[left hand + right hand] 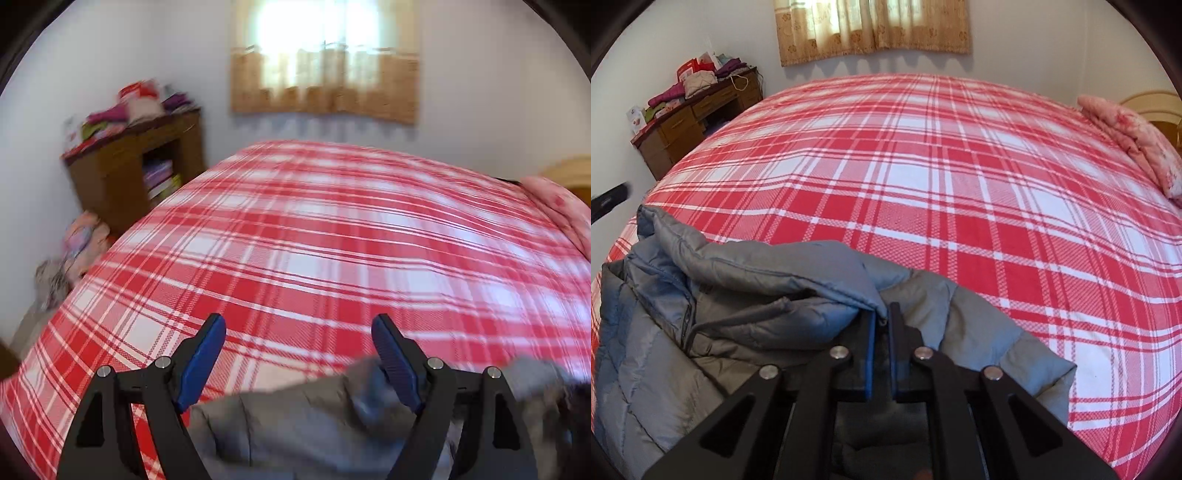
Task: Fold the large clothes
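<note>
A grey puffy jacket [701, 295] lies bunched at the near edge of a bed with a red and white plaid cover [960, 184]. My right gripper [881, 314] is shut on a fold of the jacket's edge. In the left wrist view my left gripper [299, 328] is open and empty, held above the jacket [295, 417], with the plaid cover [332, 240] beyond it. The left gripper's tip shows at the left edge of the right wrist view [609, 199].
A wooden desk [687, 122] piled with clothes stands at the far left by the wall; it also shows in the left wrist view [129, 162]. A pink pillow [1137, 140] lies at the bed's right. A curtained window [325, 59] is behind the bed.
</note>
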